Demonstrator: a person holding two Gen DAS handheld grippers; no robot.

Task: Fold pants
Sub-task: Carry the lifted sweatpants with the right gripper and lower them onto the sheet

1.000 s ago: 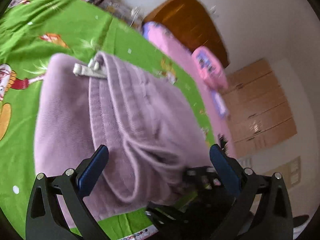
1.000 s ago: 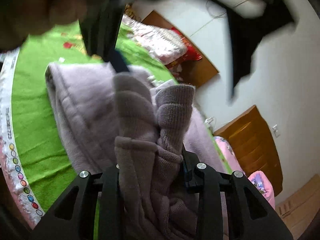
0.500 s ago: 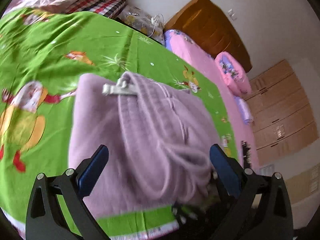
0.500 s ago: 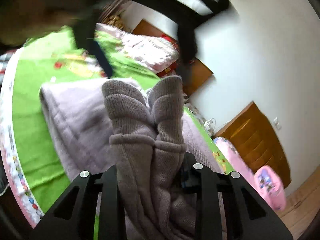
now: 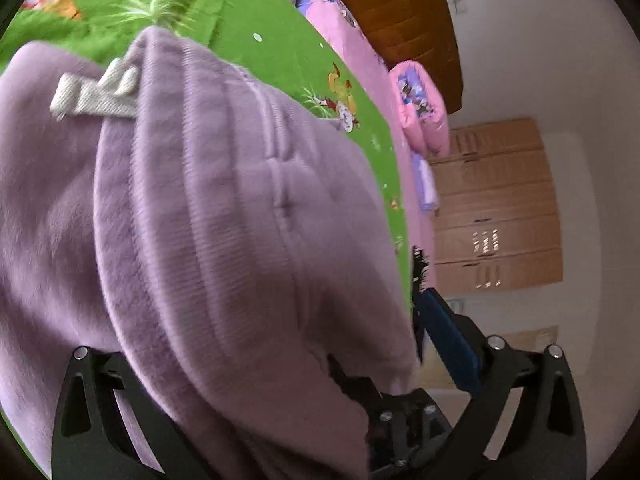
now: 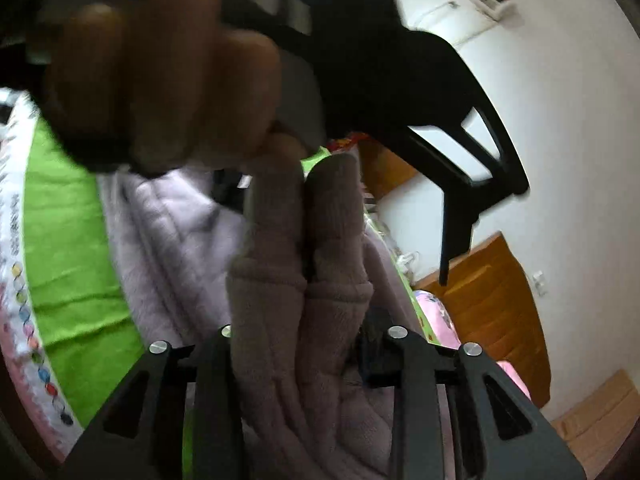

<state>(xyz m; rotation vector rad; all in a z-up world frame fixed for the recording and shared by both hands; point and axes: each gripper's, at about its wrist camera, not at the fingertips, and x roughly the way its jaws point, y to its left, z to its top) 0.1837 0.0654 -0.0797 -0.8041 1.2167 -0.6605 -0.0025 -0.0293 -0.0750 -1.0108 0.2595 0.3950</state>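
Observation:
The lilac pants (image 5: 208,220) lie folded on the green bed sheet (image 5: 256,28), with a pale drawstring (image 5: 96,96) at the waistband. My left gripper (image 5: 304,344) is open, its jaws spread wide over the pants; cloth covers the left finger, and the blue pad (image 5: 448,336) of the right one shows. My right gripper (image 6: 304,344) is shut on the pants' ribbed leg cuffs (image 6: 308,240), which stick up between its fingers. The rest of the pants (image 6: 172,248) lie behind.
A hand (image 6: 160,80) holding the other gripper fills the top of the right wrist view. A pink bed (image 5: 416,112), a wooden headboard (image 5: 400,16) and wardrobe (image 5: 496,208) stand beyond. The sheet's patterned edge (image 6: 24,312) runs at left.
My left gripper has moved in low over the pants, so cloth now hides its left finger. The hand with the other gripper has come close in front of the right camera. The cuffs stay gripped.

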